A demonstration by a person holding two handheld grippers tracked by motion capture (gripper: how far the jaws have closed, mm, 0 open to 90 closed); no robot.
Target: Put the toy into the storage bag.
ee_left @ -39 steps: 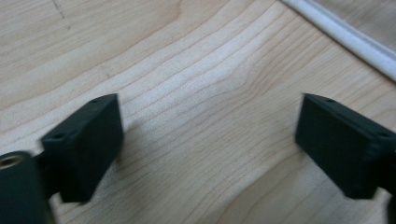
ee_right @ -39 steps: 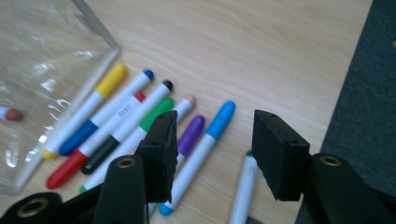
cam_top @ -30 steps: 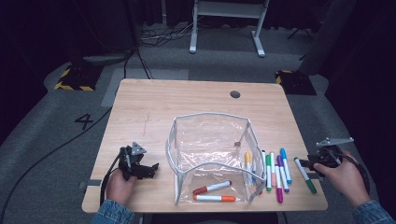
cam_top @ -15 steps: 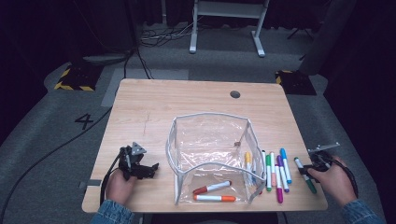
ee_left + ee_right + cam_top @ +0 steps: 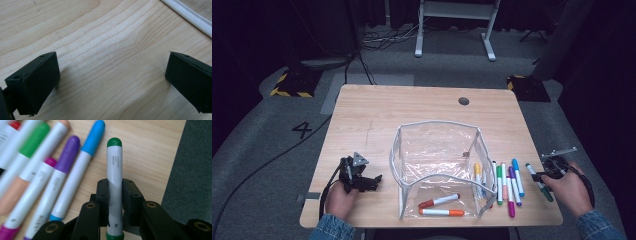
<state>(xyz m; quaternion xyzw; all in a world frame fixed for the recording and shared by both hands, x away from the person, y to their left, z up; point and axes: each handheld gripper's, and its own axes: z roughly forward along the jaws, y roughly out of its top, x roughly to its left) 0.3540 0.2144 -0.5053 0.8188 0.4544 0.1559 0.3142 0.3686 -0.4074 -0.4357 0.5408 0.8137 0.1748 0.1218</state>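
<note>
Two markers [image 5: 441, 206] already lie inside the clear pouch [image 5: 437, 150], while a row of others [image 5: 504, 180] waits on the table [image 5: 412, 110] beside it. The right gripper [image 5: 115, 195] has just been closing and now clamps the green marker [image 5: 114, 177] at the table's right edge; the left gripper [image 5: 110, 82] rests with jaws apart, holding nothing.
</note>
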